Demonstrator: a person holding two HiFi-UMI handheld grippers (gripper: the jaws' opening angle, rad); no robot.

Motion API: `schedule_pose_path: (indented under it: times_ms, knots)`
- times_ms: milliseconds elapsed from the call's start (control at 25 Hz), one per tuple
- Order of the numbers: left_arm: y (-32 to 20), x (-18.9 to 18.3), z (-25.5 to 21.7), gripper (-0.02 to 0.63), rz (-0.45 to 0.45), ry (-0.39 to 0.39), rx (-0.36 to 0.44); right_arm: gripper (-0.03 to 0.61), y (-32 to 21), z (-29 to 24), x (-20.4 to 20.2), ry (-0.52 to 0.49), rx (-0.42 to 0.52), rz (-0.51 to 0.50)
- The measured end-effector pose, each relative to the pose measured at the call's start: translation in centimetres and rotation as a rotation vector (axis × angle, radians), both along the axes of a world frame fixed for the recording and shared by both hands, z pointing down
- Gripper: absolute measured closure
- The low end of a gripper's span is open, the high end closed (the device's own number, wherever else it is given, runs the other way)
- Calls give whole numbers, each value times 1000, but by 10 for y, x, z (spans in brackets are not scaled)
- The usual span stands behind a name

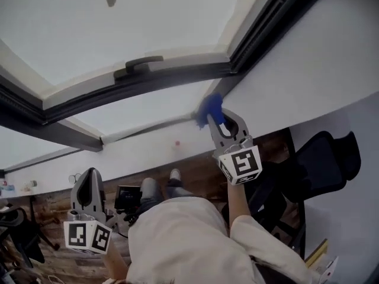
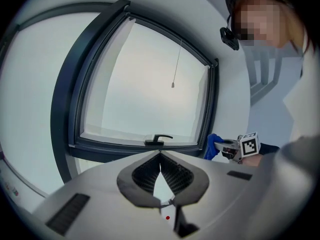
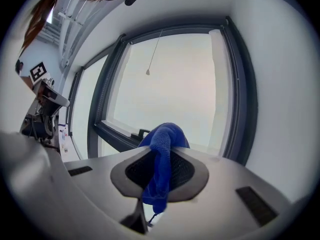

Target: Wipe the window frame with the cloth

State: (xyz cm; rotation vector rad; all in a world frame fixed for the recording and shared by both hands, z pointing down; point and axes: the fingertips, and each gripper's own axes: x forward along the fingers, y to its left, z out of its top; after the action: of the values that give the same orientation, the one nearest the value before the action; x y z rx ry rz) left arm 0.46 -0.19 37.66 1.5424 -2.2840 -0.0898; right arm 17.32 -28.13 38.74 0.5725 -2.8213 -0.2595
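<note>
Nearest me, the left gripper (image 2: 160, 158) hung low beside the person's pale shirt. Its own view showed its jaws closed tip to tip on nothing. The head view gave me only its back and marker cube.

The right gripper (image 3: 161, 153) was raised towards the window. In its own view the jaws were clamped on a blue fluffy cloth (image 3: 165, 136). The cloth's long axis ran along the jaws, with a bunched head standing out past the tips toward the glass and a thin tail trailing back behind the pads.

That view could not place the cloth, but the head view did. The head of the cloth (image 1: 210, 106) sat at the lower right corner of the dark grey window frame (image 1: 177, 76), against the white ledge just below it. I could not tell whether it touched the dark rail itself. The left gripper view showed it side-on, just beside that corner.

Further along the bottom rail, a black lever handle (image 1: 139, 64) stood well to the left, with bare rail between it and the cloth. The right upright rose from the corner, hemmed closely by white wall (image 3: 280, 84). Farthest, a thin pull cord (image 3: 148, 72) hung before the pane.
</note>
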Motion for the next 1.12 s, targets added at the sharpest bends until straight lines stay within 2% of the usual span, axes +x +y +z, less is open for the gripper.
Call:
schedule_pose_path:
  times_ms: [160, 320, 440, 600, 720, 840, 1000, 1120]
  knots:
    - [-28, 22, 4, 604, 59, 41, 29, 525, -24, -14, 3, 6, 74, 65]
    - [-63, 40, 7, 603, 187, 87, 39, 525, -55, -48, 3, 34, 168, 154]
    - [-87, 39, -7, 603, 256, 93, 75, 525, -94, -111, -2, 19, 303, 260]
    - [-104, 26, -27, 604, 311, 71, 88, 525, -156, -224, -13, -29, 465, 438]
    - [-112, 11, -27, 603, 314, 79, 93, 525, -197, -290, -27, -63, 526, 531]
    - [-122, -6, -29, 604, 301, 86, 110, 525, -230, -327, -47, -30, 555, 586]
    - [-127, -30, -36, 603, 261, 89, 133, 525, -256, -353, -62, 42, 606, 666]
    - [-131, -41, -39, 603, 245, 82, 127, 525, -271, -356, -64, 82, 604, 710]
